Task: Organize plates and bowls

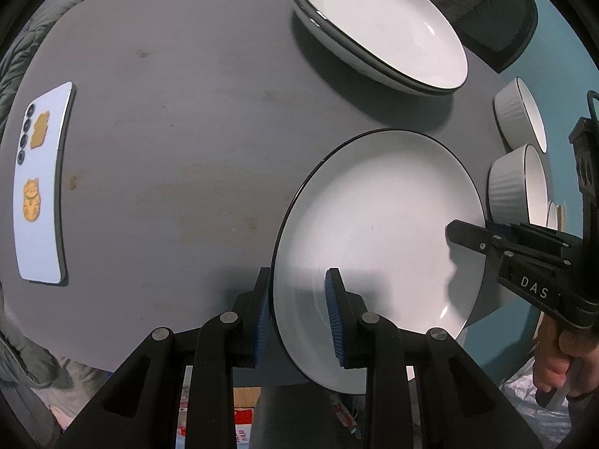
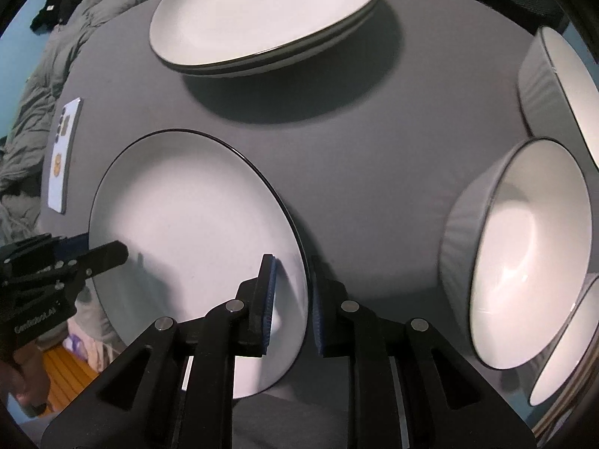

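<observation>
A white plate with a thin black rim (image 1: pixel 378 232) lies at the near edge of the grey table (image 1: pixel 179 142). My left gripper (image 1: pixel 299 310) straddles its left rim, jaws apart with a gap to the rim. My right gripper (image 2: pixel 294 303) straddles the plate's (image 2: pixel 194 232) right rim, also with a gap. Each gripper shows in the other's view, the right gripper (image 1: pixel 471 237) and the left gripper (image 2: pixel 105 256). A stack of two white plates (image 1: pixel 378 26) sits at the far side, also in the right wrist view (image 2: pixel 262 15). White ribbed bowls (image 1: pixel 516 183) (image 1: pixel 520 112) stand at the right.
A pale blue phone (image 1: pixel 41 183) with cat stickers lies at the table's left. A third bowl (image 2: pixel 565 340) sits at the right wrist view's lower right, beside the two bowls (image 2: pixel 524 247) (image 2: pixel 558 89). A grey padded jacket (image 2: pixel 33 112) lies beyond the table's left edge.
</observation>
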